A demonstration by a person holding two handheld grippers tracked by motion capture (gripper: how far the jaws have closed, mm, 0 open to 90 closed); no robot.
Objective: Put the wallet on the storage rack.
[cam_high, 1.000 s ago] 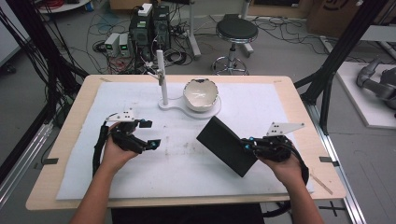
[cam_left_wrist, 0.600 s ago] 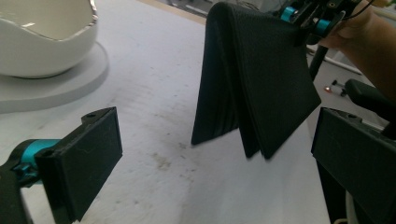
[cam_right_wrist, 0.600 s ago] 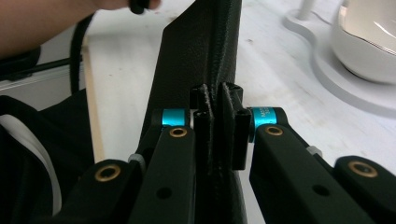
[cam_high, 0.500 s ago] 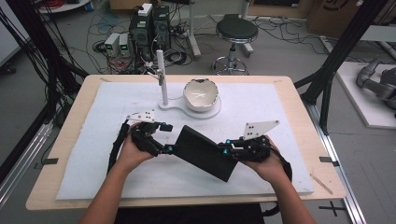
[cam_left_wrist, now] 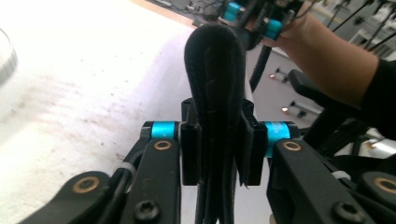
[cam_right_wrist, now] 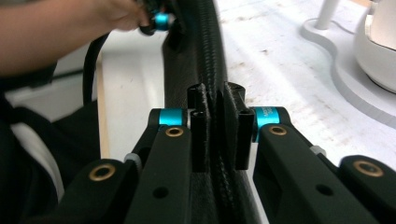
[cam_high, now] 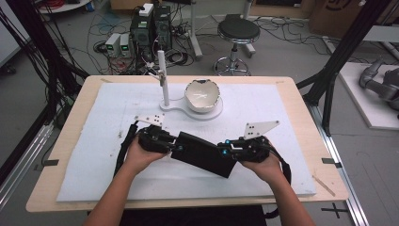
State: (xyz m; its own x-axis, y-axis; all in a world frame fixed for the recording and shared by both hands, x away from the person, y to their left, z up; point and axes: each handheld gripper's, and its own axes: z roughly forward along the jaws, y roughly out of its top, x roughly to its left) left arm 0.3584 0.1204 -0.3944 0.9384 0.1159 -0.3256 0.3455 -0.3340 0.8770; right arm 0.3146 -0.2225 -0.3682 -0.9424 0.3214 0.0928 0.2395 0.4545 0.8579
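A flat black pouch [cam_high: 203, 154] of stiff fabric hangs between my two grippers above the white mat [cam_high: 94, 169]. My left gripper [cam_high: 173, 143] is shut on its left end; in the left gripper view the pouch [cam_left_wrist: 217, 79] stands edge-on between the jaws of that gripper [cam_left_wrist: 218, 149]. My right gripper [cam_high: 225, 151] is shut on its right end; in the right gripper view the pouch's seamed edge [cam_right_wrist: 205, 56] runs away from this gripper [cam_right_wrist: 218, 135] toward the other hand.
A white bowl [cam_high: 202, 95] sits on a white base with an upright post [cam_high: 163, 77] at the back middle of the mat. The wooden table edge [cam_high: 188, 203] lies near the person. Cables, a stool and black frame legs surround the table.
The left gripper moved right and closed on the pouch's left end. The right gripper carried the pouch left toward the middle, and it now lies flatter between both grippers.
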